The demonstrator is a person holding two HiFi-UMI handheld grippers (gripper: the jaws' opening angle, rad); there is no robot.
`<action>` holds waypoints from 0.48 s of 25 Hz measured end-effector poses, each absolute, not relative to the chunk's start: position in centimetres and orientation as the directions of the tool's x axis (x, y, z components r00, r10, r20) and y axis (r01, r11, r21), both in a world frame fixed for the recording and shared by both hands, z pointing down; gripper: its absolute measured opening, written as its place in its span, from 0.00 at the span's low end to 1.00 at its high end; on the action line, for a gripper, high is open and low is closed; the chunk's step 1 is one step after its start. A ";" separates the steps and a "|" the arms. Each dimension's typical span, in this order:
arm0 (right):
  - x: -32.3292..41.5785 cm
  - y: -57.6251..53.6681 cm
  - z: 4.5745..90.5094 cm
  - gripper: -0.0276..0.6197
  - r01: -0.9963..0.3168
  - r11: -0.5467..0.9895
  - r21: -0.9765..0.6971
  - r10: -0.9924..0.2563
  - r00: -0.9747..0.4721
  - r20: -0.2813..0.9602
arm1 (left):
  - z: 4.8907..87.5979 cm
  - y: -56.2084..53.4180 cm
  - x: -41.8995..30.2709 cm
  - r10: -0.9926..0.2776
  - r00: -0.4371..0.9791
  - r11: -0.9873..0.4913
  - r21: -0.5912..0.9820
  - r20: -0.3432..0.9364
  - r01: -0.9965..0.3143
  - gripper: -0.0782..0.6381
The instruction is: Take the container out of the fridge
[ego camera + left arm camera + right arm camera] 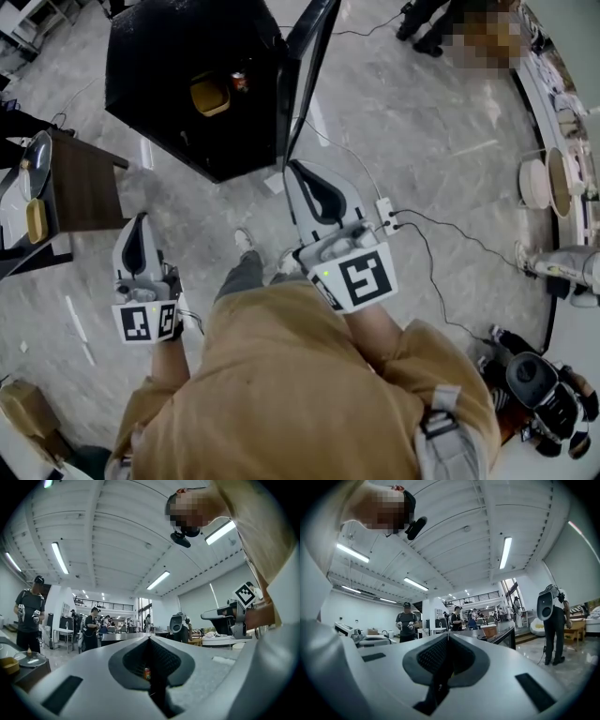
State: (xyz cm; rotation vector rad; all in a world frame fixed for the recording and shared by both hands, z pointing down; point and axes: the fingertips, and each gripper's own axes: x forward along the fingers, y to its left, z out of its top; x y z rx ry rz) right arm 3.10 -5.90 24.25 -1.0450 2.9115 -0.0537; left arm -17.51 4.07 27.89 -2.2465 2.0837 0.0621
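Container (210, 94), seemingly yellow, lies in fridge (164, 56) well beyond left claw (141, 221), right claw (296, 172).

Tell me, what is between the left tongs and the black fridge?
Just grey floor with a white strip, as the head view shows. The left tongs hang shut short of the open fridge; the side table stands off to the left.

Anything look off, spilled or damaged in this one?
Nothing stands out. The black fridge stands open, the yellow container and a small red can inside, nothing spilled. The left gripper and right gripper are shut and empty. Only a thin black cable trails across the floor.
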 end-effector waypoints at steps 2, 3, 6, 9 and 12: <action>2.6 -6.5 24.0 0.05 -0.640 0.767 -0.055 -0.642 -0.766 -0.039 | 27.9 3.1 -18.0 -0.993 0.086 -0.084 -0.028 -0.085 -0.996 0.11; 2.3 -6.8 23.6 0.05 -0.645 0.761 -0.067 -0.648 -0.760 -0.050 | 28.0 2.7 -18.2 -0.992 0.093 -0.091 -0.023 -0.083 -0.996 0.11; 1.6 -7.8 22.5 0.05 -0.659 0.747 -0.094 -0.665 -0.743 -0.075 | 28.3 1.1 -18.9 -0.991 0.114 -0.113 -0.027 -0.064 -0.993 0.11; 1.7 -8.6 22.4 0.05 -0.672 0.735 -0.090 -0.678 -0.732 -0.068 | 28.7 -0.5 -19.4 -0.992 0.124 -0.122 -0.054 -0.038 -0.991 0.11; 1.9 -9.2 22.8 0.05 -0.685 0.723 -0.089 -0.691 -0.721 -0.055 | 29.1 -2.1 -19.7 -0.991 0.129 -0.127 -0.078 -0.023 -0.989 0.11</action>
